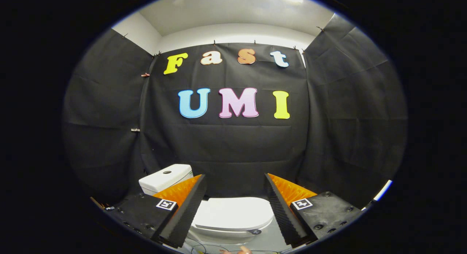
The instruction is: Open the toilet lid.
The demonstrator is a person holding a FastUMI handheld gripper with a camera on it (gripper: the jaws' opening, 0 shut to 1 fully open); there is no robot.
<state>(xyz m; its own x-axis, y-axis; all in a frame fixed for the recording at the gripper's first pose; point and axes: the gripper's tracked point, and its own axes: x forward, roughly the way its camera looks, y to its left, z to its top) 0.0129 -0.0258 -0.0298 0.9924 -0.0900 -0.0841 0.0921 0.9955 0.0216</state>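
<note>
A black cloth wall [233, 148] closes the far side of the booth and wraps round both sides, with a white ceiling [233, 13] above it. Low in the scene stands a white toilet [219, 232], its tank [166, 179] set to the left against the cloth. The toilet lid [233, 214] lies flat and closed over the bowl, seen between the fingers and a little beyond their tips. The gripper [235, 181] hangs above it with its fingers spread wide, holding nothing and touching nothing. The left finger [188, 210] and the right finger [282, 210] are black with orange sides, and each base carries a small square marker.
</note>
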